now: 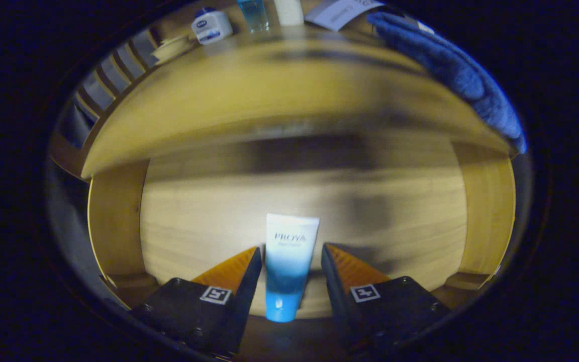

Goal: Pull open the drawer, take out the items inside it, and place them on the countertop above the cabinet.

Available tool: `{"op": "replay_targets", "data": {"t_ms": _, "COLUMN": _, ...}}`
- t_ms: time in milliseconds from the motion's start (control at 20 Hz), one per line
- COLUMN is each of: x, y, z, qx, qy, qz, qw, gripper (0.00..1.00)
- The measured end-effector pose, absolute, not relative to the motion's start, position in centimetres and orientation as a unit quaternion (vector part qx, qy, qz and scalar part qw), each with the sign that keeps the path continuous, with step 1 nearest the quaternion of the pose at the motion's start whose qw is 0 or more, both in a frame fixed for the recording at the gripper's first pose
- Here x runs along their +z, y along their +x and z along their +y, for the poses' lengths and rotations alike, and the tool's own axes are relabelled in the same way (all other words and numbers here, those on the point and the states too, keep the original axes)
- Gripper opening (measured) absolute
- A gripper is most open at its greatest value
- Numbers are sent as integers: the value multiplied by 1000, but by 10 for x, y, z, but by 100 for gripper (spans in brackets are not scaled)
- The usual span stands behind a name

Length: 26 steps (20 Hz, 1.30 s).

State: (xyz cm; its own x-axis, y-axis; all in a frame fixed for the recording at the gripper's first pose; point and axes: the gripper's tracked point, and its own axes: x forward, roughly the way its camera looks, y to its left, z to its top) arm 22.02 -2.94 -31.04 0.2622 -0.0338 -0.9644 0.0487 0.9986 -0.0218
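Observation:
A squeeze tube (289, 261), white at its far end and fading to blue toward its cap, stands between my two fingers. My gripper (291, 249) is shut on the tube, each fingertip against one side of it. The tube looks sharp while everything behind it is smeared. Below and beyond the tube lies the pale wooden floor of the open drawer (194, 221), with its side walls to the left and right. The cabinet's wooden countertop (269, 85) arches above the drawer.
At the far edge of the countertop stand a white and blue jar (211, 25), a clear blue bottle (253, 14) and a white bottle (288, 11), next to a sheet of paper (340, 12). A blue towel (450, 65) lies along the countertop's right side.

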Motion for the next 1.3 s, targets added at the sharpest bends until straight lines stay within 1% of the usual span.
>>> {"op": "replay_targets", "data": {"t_ms": 50, "x": -316, "y": 215, "z": -33, "qx": -23, "qy": -2, "qz": 617, "qw": 787, "gripper": 65}}
{"op": "replay_targets", "data": {"t_ms": 100, "x": -333, "y": 218, "z": -35, "qx": -19, "qy": -1, "qz": 610, "qw": 792, "gripper": 59}}
{"op": "replay_targets", "data": {"t_ms": 200, "x": -318, "y": 216, "z": -35, "qx": -15, "qy": 1, "qz": 608, "qw": 794, "gripper": 47}}
{"op": "replay_targets", "data": {"t_ms": 300, "x": -307, "y": 224, "z": -36, "qx": -14, "qy": 4, "qz": 584, "qw": 812, "gripper": 48}}
{"op": "replay_targets", "data": {"t_ms": 450, "x": -293, "y": 220, "z": -36, "qx": -9, "qy": -17, "qz": 533, "qw": 846, "gripper": 40}}
{"op": "replay_targets", "data": {"t_ms": 550, "x": -281, "y": 219, "z": -33, "qx": -4, "qy": -16, "qz": 497, "qw": 868, "gripper": 40}}
{"op": "replay_targets", "data": {"t_ms": 650, "x": -263, "y": 218, "z": -23, "qx": 16, "qy": 3, "qz": 448, "qw": 894, "gripper": 40}}
{"op": "replay_targets", "data": {"t_ms": 850, "x": -203, "y": 219, "z": -12, "qx": 47, "qy": 20, "qz": 334, "qw": 941, "gripper": 40}}
{"op": "replay_targets", "data": {"t_ms": 1150, "x": -117, "y": 231, "z": -18, "qx": 48, "qy": 3, "qz": 206, "qw": 977, "gripper": 40}}
{"op": "replay_targets", "data": {"t_ms": 1300, "x": -83, "y": 246, "z": -15, "qx": 44, "qy": -10, "qz": 166, "qw": 985, "gripper": 40}}
